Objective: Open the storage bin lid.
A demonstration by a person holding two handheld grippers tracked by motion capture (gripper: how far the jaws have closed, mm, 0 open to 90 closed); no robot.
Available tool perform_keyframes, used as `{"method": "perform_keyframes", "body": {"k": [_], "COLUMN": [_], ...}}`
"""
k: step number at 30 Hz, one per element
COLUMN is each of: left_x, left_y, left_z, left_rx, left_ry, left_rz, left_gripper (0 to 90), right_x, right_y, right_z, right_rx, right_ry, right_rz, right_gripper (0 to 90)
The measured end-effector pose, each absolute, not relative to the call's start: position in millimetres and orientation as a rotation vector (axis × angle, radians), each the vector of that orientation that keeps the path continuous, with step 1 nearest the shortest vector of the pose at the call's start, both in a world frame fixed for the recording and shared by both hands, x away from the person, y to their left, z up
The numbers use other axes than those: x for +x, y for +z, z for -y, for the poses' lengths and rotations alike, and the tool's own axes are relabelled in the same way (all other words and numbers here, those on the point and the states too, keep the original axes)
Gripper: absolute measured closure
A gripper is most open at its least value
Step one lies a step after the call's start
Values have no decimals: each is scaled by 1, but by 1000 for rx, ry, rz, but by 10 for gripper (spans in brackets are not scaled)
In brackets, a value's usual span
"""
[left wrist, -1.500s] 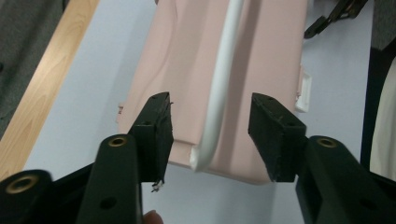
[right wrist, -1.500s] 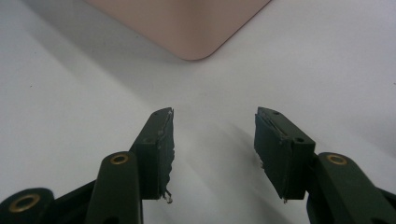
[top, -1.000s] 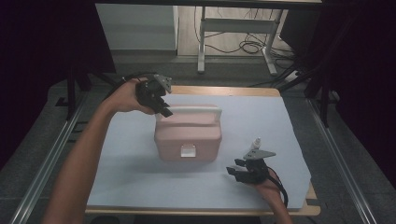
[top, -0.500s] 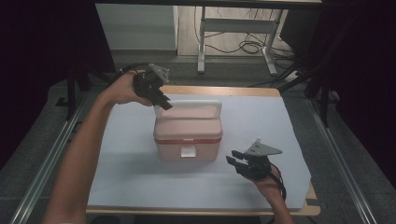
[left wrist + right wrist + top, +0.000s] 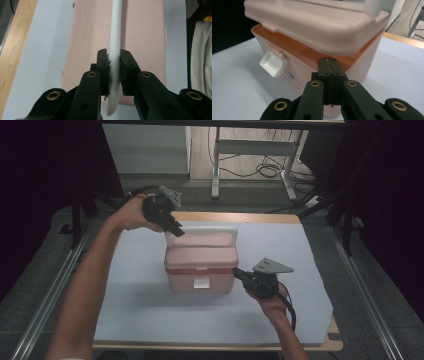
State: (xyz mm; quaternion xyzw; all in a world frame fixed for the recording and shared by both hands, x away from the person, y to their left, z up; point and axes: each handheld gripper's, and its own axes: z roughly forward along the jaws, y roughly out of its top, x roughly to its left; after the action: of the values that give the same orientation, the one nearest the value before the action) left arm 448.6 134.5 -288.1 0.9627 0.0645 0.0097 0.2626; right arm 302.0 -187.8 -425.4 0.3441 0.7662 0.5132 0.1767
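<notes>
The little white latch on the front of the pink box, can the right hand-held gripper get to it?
Probably yes. The right hand-held gripper sits shut at the pink box's front right corner, and the white latch faces the open table with nothing before it. The left hand-held gripper holds the white handle above.

- From my seat, the box [image 5: 201,265] stood at the centre of the table [image 5: 150,320].
- I had the left gripper [image 5: 172,226] at its eleven o'clock, on the handle [image 5: 210,229].
- The right gripper [image 5: 239,272] sat at its four o'clock, beside its wall.
</notes>
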Motion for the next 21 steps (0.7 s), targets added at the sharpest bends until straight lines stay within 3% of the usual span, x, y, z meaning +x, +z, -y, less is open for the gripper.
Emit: {"method": "perform_keyframes", "body": {"k": [21], "left_x": [447], "left_y": [-287], "left_z": [-135], "left_rx": [2585], "left_ry": [67], "left_rz": [-191], "left_gripper": [757], "right_x": [303], "right_y": [-427], "right_z": [173], "right_rx": [939], "right_ry": [1439], "right_rz": [-2097], "right_gripper": [897]}}
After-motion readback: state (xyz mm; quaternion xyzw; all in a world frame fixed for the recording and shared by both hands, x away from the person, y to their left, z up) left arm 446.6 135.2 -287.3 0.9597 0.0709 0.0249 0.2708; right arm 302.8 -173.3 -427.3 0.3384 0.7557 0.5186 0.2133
